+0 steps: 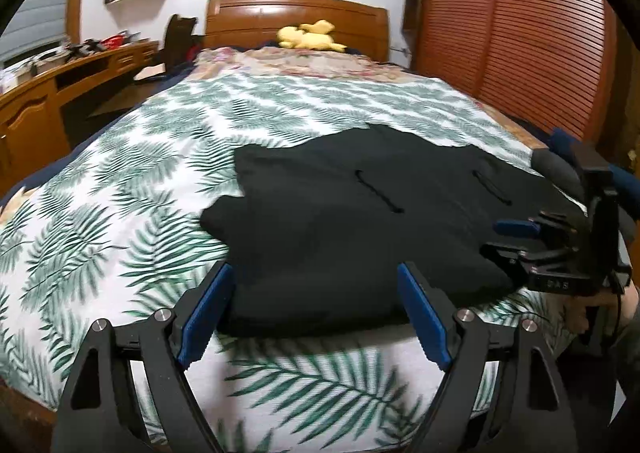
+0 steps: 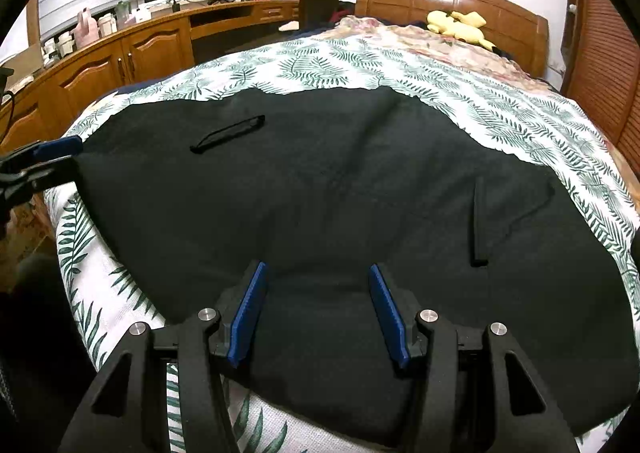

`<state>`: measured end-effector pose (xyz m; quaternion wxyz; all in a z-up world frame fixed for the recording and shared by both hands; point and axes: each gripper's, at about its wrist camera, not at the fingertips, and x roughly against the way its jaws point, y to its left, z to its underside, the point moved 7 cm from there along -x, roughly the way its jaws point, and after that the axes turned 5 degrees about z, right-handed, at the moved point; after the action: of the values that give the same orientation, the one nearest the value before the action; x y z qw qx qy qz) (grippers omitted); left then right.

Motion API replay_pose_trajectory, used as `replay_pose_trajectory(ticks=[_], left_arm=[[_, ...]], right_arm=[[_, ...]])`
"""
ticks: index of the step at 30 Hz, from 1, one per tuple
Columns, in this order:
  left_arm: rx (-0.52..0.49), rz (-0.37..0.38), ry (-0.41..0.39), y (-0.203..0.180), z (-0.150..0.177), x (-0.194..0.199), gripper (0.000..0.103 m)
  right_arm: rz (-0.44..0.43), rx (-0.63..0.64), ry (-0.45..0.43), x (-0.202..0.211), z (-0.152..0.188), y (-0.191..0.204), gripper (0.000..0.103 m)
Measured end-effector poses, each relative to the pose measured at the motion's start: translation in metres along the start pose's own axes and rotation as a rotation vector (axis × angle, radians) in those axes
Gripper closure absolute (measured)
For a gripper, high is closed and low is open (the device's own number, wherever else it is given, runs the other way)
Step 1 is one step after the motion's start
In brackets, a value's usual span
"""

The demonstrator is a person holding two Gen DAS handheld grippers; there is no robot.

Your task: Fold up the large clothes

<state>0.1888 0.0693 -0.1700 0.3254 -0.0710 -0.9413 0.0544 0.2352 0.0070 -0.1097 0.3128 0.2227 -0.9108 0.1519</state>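
Black garment [image 2: 320, 193] lies spread on the bed [image 1: 120, 173], near its foot edge. Left tool [image 1: 316, 317] and right tool [image 2: 318, 313] both gape, holding nothing. Fabric looks soft, floppy and fairly thick; likely best pinched at the near hem corners.

My left camera sits low at the foot of the bed, looking up its length toward the carved wooden headboard [image 1: 296, 19], with the black fabric garment [image 1: 360, 221] just ahead. My right camera looks from the same end, closer in and over that garment [image 2: 320, 205], angled slightly left toward the curved wooden desk [image 2: 132, 49]. Both views share the leaf-printed white bedspread [image 1: 120, 205], the headboard and the yellow plush toy [image 2: 458, 26].
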Motion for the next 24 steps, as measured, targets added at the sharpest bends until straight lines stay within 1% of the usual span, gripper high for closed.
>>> replay_pose_trajectory(ticks=[4,8,13,19,24], left_arm=[[0.035,-0.044,0.004,0.019,-0.006,-0.003,0.019],[0.083,-0.064,0.022,0.037,-0.005,-0.01,0.019],[0.135,-0.052,0.051,0.051,0.003,-0.02,0.019],[0.163,-0.05,0.071,0.054,0.012,-0.022,0.019],[0.222,-0.039,0.085,0.053,0.021,-0.02,0.028]], right_arm=[[-0.01,-0.013,-0.015,0.002,0.005,0.0,0.048],[-0.014,-0.013,-0.02,0.005,0.008,0.001,0.047],[-0.014,-0.015,-0.025,0.009,0.012,0.0,0.047],[-0.033,-0.011,-0.042,0.008,0.013,-0.003,0.047],[-0.043,-0.01,-0.059,0.008,0.014,-0.002,0.047]])
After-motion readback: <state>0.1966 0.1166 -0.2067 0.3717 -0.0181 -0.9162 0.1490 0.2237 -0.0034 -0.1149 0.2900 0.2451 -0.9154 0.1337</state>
